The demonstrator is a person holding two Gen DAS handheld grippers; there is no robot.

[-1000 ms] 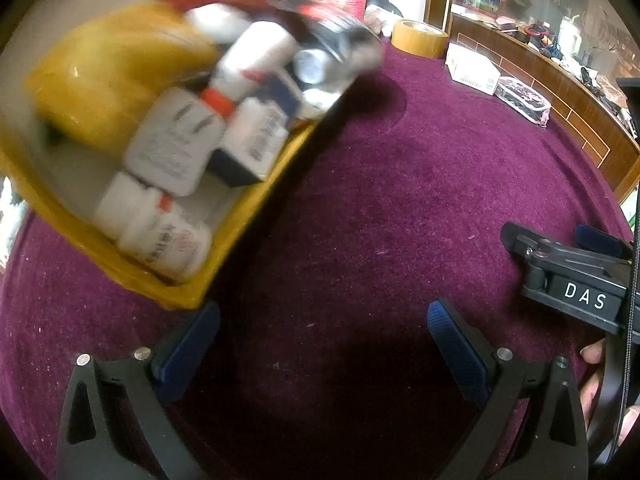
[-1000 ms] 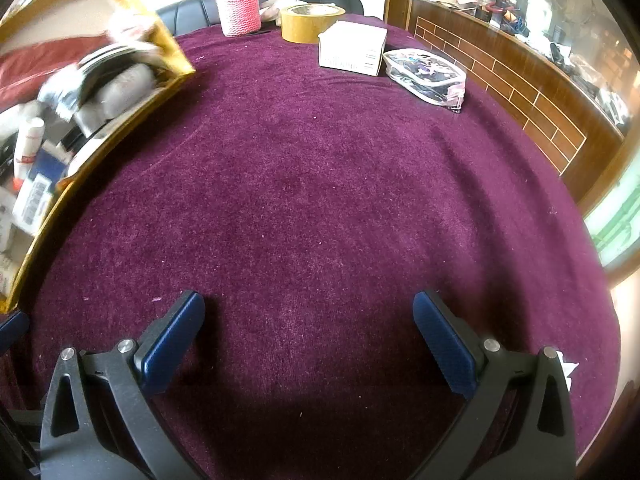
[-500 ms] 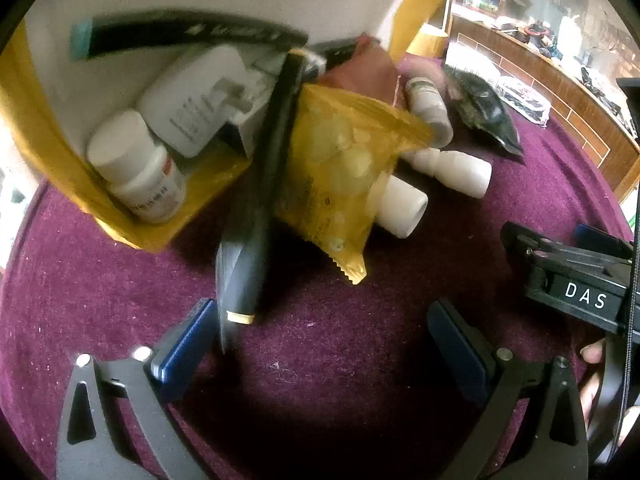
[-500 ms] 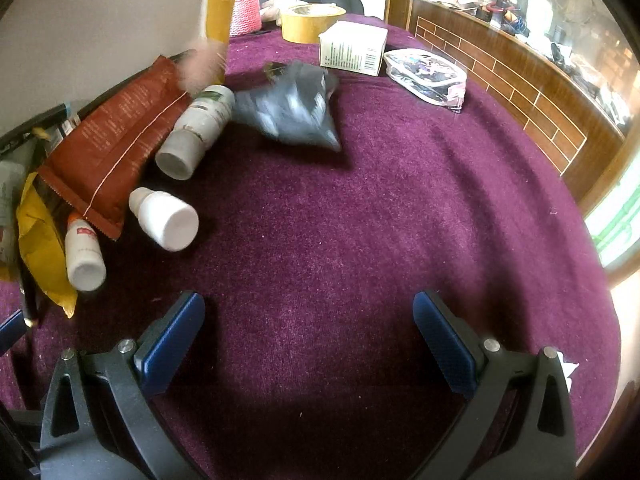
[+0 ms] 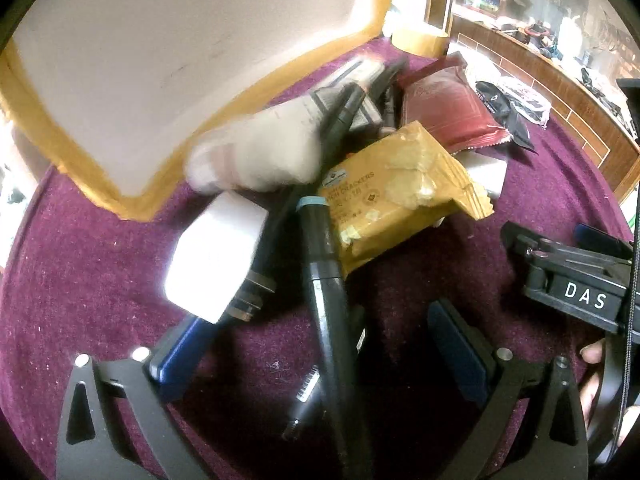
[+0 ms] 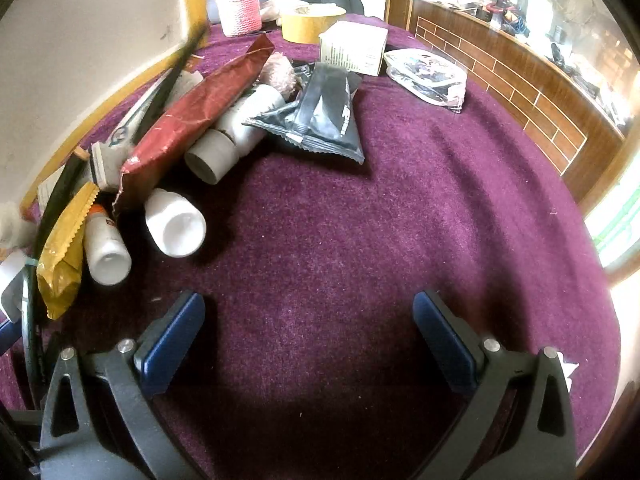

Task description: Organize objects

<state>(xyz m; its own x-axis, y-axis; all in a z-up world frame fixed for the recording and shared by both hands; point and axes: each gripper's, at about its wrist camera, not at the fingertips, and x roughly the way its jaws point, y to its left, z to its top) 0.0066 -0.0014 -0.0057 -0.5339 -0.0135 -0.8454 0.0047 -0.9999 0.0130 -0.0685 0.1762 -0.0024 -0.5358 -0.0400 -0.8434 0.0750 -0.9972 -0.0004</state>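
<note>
Purple velvet covers the tabletop (image 6: 360, 240), and a heap of small goods now lies spilled across it where, a second ago, everything was held inside the yellow-rimmed box (image 5: 160, 60); that box is seen tipped up at the upper left of the left wrist view, its pale inner face turned to the camera and apparently emptied, though its far side is hidden. In the centre of that view a yellow cracker packet (image 5: 400, 184) is spread over a black pen-like tube (image 5: 328, 300), with a white adapter (image 5: 216, 256) at centre left and a blurred white bottle (image 5: 256, 156) caught in motion above it; a red pouch (image 5: 444, 112) lies in the upper centre. In the right wrist view, at the left of the frame, two white bottles (image 6: 176, 224) are seen on their sides beside the red pouch, and a black sachet (image 6: 324, 116) lies at upper centre, just beside the heap.

The left gripper (image 5: 320, 344) is held with its jaws spread wide, the black tube lying loosely between them and nothing clasped; the right gripper (image 6: 308, 340) is likewise released, its jaws apart over bare velvet at the bottom of the frame.

The dumping step is judged to be done; sorting has not yet begun, and the overlapped items will probably need separating before any clean grasp; the round bottles may roll if nudged.
</note>
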